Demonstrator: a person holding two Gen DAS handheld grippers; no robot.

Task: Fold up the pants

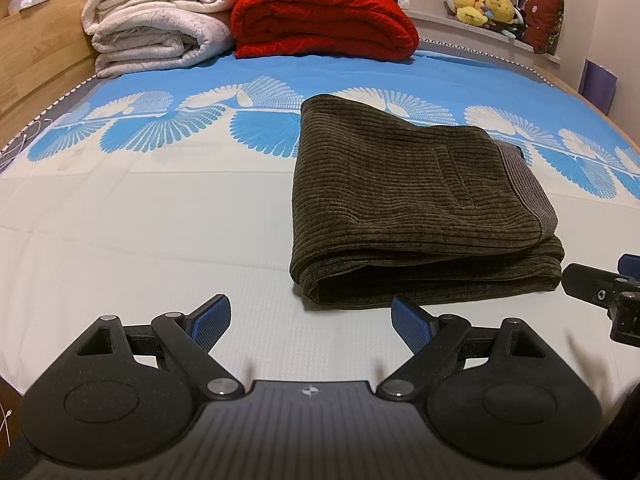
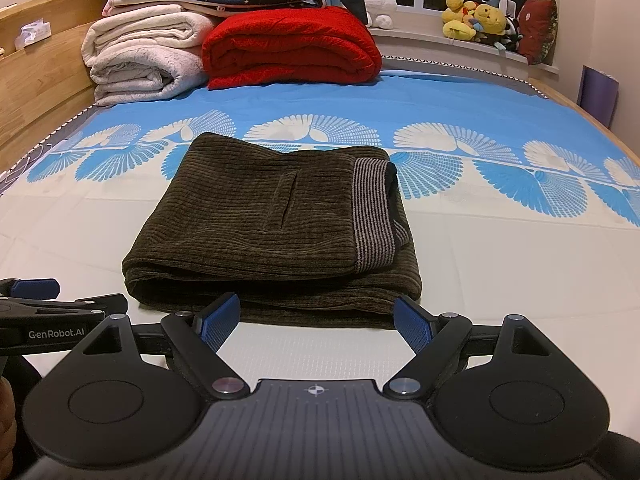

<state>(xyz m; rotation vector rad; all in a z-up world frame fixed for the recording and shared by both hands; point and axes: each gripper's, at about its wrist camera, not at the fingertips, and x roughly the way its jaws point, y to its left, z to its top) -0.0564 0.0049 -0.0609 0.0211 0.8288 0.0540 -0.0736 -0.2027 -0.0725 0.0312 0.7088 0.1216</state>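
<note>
Dark olive corduroy pants (image 1: 404, 200) lie folded into a compact rectangle on the bed, striped waistband (image 2: 374, 216) on top at the right. They also show in the right wrist view (image 2: 272, 232). My left gripper (image 1: 312, 320) is open and empty, just in front of the pants' near left corner. My right gripper (image 2: 316, 320) is open and empty, just in front of the pants' near edge. The right gripper shows at the right edge of the left wrist view (image 1: 612, 292). The left gripper shows at the left edge of the right wrist view (image 2: 48, 304).
The bed sheet (image 1: 140, 220) is white near me and blue patterned farther back. Folded white blankets (image 1: 156, 28) and a red blanket (image 1: 320, 20) are stacked at the head. A wooden bed frame (image 1: 36, 60) runs along the left. Plush toys (image 2: 476, 16) sit on the windowsill.
</note>
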